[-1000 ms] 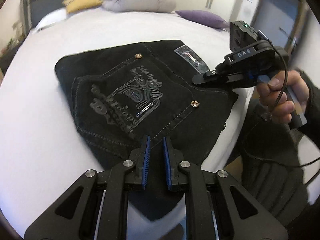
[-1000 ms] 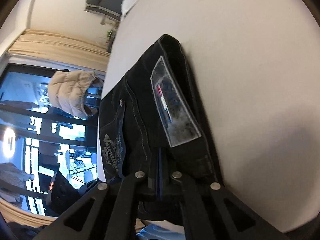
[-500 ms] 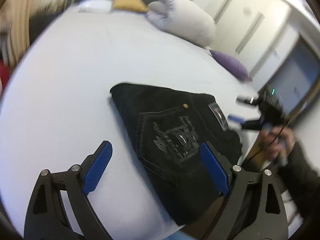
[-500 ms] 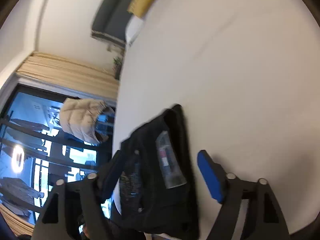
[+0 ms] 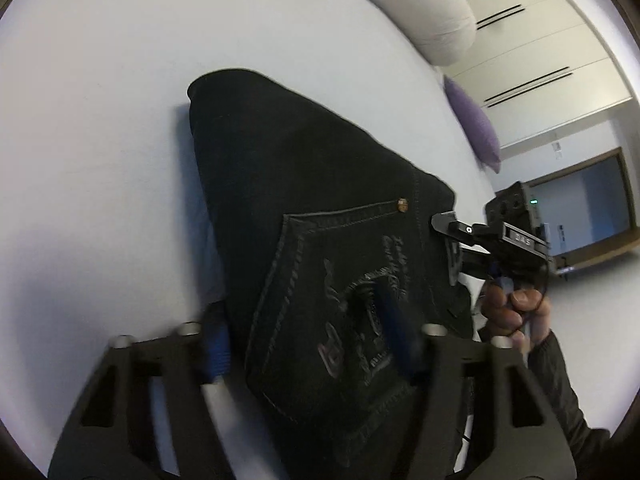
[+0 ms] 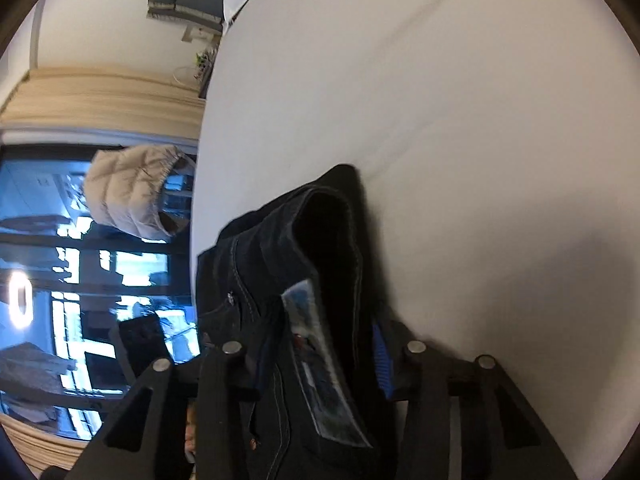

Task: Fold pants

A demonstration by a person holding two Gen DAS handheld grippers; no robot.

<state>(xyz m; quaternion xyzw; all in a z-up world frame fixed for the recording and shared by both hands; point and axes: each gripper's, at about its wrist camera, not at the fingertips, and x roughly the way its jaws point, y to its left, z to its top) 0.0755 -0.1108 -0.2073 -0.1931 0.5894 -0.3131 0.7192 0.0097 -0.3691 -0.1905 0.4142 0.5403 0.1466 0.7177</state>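
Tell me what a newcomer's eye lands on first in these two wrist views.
The folded black pants dominate, lying dark on the white bed, their embossed back pocket facing up. Both grippers straddle them: the left gripper at the near pocket edge, the right gripper around the waistband with its label patch, both sets of jaws having just been closing. Behind, a pale bolster and a purple pillow lie along the bed's far edge.

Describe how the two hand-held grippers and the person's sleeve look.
Left hand-held gripper: black triangular open-frame fingers, silver pivot screws, blue ribbed pads. Right hand-held gripper: the same build; seen from the left wrist, its black body carries white lettering "DAS", a green light and a thin black cable. The sleeve at that hand is dark.
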